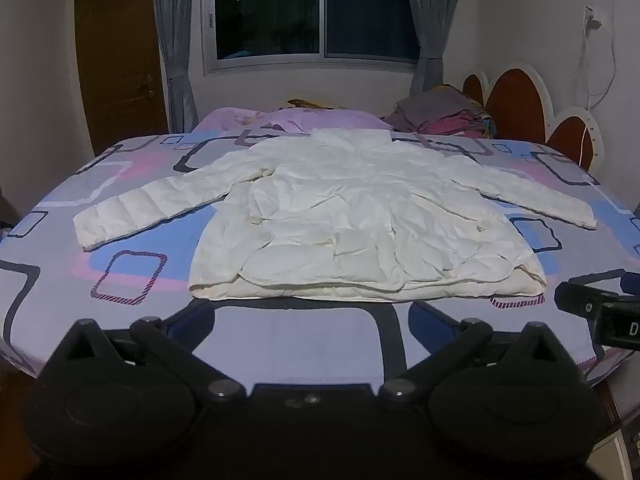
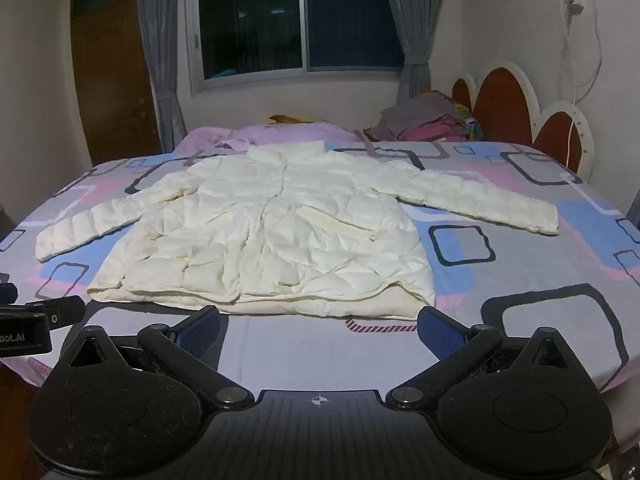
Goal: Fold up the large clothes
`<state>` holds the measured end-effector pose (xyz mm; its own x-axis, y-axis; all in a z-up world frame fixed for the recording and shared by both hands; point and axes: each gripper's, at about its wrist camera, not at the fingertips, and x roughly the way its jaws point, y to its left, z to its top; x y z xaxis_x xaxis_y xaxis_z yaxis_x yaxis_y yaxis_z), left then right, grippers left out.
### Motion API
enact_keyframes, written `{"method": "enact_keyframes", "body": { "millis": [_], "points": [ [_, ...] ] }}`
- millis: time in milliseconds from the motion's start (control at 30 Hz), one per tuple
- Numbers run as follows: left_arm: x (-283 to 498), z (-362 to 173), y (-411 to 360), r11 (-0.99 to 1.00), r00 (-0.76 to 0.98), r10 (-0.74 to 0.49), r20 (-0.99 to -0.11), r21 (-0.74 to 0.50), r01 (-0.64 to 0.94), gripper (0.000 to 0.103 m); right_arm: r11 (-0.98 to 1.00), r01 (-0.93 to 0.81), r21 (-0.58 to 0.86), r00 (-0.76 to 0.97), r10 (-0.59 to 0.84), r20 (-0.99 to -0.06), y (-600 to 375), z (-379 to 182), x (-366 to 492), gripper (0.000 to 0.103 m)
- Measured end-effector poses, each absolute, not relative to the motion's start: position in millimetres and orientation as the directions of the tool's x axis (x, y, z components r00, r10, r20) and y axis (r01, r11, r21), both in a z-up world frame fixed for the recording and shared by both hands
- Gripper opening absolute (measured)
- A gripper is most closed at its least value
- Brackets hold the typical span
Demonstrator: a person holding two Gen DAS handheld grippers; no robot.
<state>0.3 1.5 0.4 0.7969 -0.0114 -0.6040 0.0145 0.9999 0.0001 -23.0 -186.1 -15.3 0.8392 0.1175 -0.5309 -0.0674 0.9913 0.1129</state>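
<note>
While the jacket [image 2: 256, 236] lies flat on the bed [image 2: 540, 312], unfolded, both your claws, left [image 1: 312, 320] and right [image 2: 318, 324], hang wide apart and empty; next, take a sleeve [image 2: 484, 204].

1. I see both views dim, with cool indoor light from overhead.
2. The window [image 1: 316, 12] is black; no daylight.
3. Fisheye bends the bed [image 2: 520, 320] edges; picture corners go dark.
4. Detail is soft and grainy.

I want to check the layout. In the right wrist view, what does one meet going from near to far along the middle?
right gripper → bed sheet → white jacket → pink blanket → window
</note>
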Motion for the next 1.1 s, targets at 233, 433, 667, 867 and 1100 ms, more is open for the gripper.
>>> {"method": "enact_keyframes", "body": {
  "millis": [233, 433, 667, 867, 1100],
  "points": [
    [-2.8, 0.8, 1.2, 1.0, 0.806, 0.006, -0.592, 0.026, 0.012, 0.103, 0.992, -0.063, 0.111, 0.837, 0.113, -0.535, -186.2, -14.5, -23.1, 0.103],
    [-3.9, 2.3, 3.0, 1.0, 0.804, -0.002, -0.595, 0.024, 0.02, 0.103, 0.992, -0.066, 0.109, 0.837, 0.114, -0.535, -185.8, -14.2, -23.3, 0.103],
    [-3.5, 3.0, 2.0, 0.999, 0.805, 0.002, -0.593, 0.028, 0.018, 0.103, 0.991, -0.064, 0.117, 0.838, 0.117, -0.533, -190.0, -15.0, -24.4, 0.103],
    [1.1, 2.3, -1.9, 0.999, 0.803, 0.005, -0.596, 0.033, 0.018, 0.103, 0.991, -0.063, 0.117, 0.837, 0.117, -0.534, -190.3, -14.1, -22.9, 0.103],
    [1.0, 3.0, -3.1, 0.999, 0.802, 0.004, -0.597, 0.034, 0.02, 0.103, 0.991, -0.063, 0.118, 0.838, 0.117, -0.534, -190.6, -14.5, -22.8, 0.103]
  ]
}}
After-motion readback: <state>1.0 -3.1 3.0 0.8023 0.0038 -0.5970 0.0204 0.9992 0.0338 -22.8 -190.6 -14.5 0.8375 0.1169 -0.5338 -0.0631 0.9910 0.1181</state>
